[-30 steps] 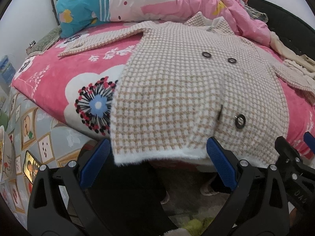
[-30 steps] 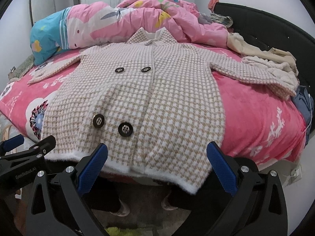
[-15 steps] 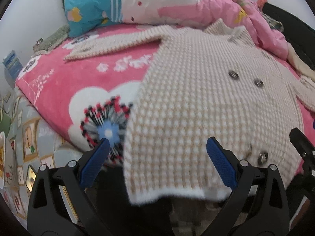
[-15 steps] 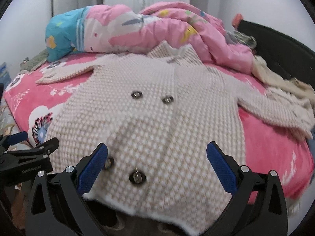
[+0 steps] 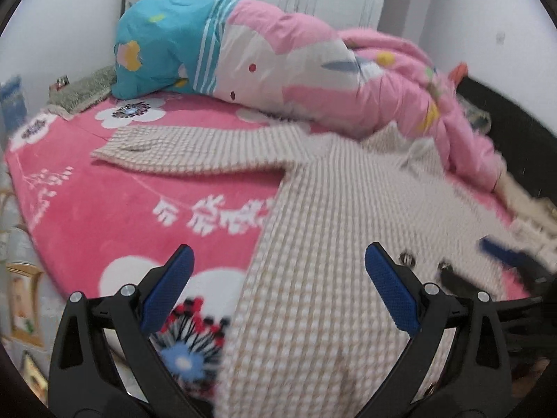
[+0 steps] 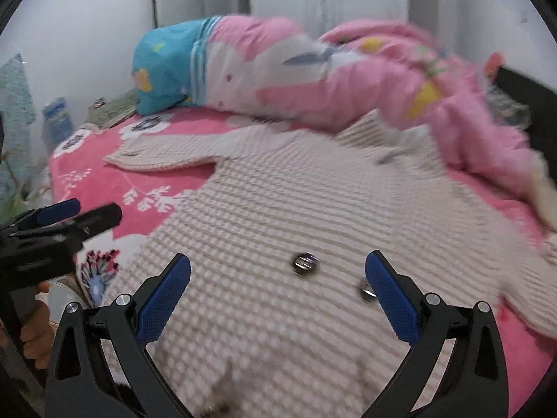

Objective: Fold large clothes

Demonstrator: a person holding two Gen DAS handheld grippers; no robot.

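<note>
The checked coat (image 5: 348,244) lay spread flat, front side up, on the pink flowered bedspread (image 5: 104,209), its collar toward the heaped quilt (image 5: 313,76) at the far side of the bed. One sleeve (image 5: 195,153) stretched out sideways across the bedspread, away from the body of the coat. Two dark buttons (image 6: 305,262) showed on the coat's front; the frames were blurred, so finer detail could not be told.

The left gripper (image 5: 278,299) was over the coat's left edge, its jaws spread wide with nothing between them: one blue pad over the bedspread's flower print, the other over the checked cloth. Whether the pads touched the fabric could not be told. The right gripper (image 6: 278,299) was likewise wide apart and empty, above the middle of the coat's front, with one button just inside its right pad. In the right wrist view the left gripper (image 6: 69,216) appeared at the left, beside the coat's edge.

Behind the coat, the pink quilt with a turquoise end lay bunched along the wall, touching the collar. A dark headboard (image 5: 504,111) ran along the right side.
</note>
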